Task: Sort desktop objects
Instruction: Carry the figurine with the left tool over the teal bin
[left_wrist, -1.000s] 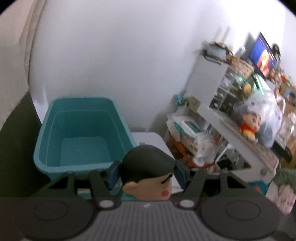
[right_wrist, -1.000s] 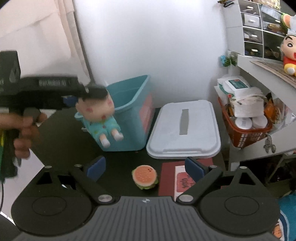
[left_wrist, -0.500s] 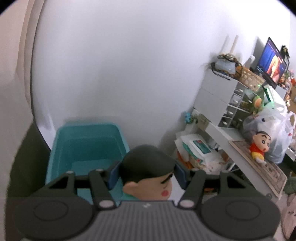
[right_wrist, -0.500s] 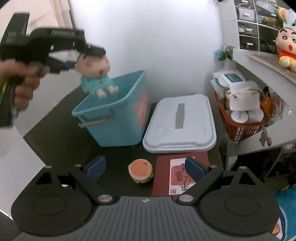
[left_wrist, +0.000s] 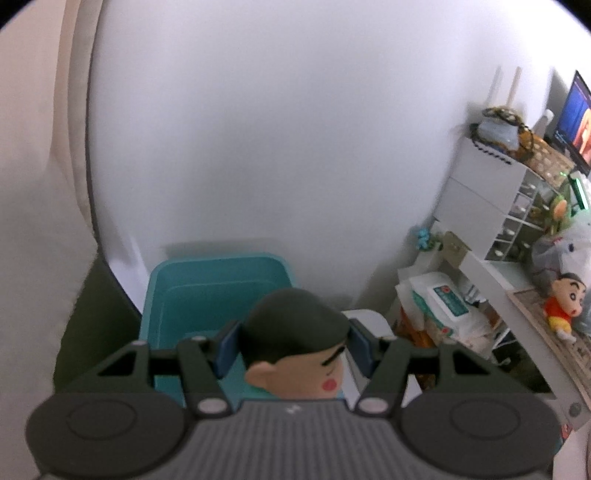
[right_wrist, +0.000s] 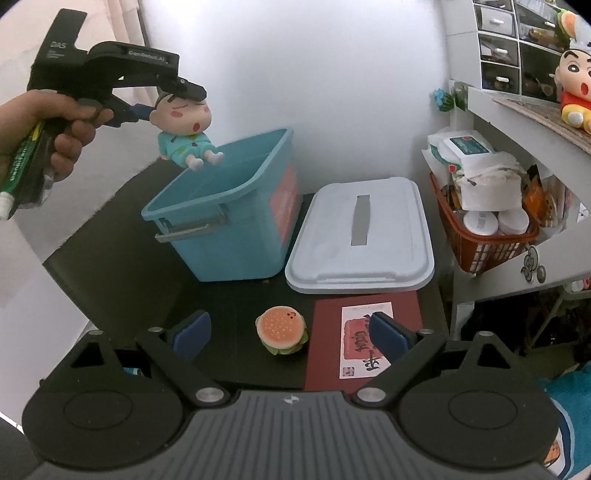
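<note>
1. The left gripper has its blue fingers pinching the dark-haired head of a small doll, one pad on each side of the head.
2. From the right wrist view, the same doll, in a teal outfit, hangs in the air from the left gripper, above the near-left rim of the teal bin; a hand grips the tool's handle.
3. The right gripper hovers over the table with its fingers spread wide and nothing between the pads.
4. A toy hamburger sits on the table in the gap between those spread fingers, touching neither.
5. A dark red booklet lies flat just right of the hamburger, partly under the right finger.
6. The teal bin stands open; the part of its inside that shows holds nothing.
7. Its white lid lies flat on the table beside the bin, to the right.
8. An orange basket under the side shelf holds wipes packs and round tubs.
</note>
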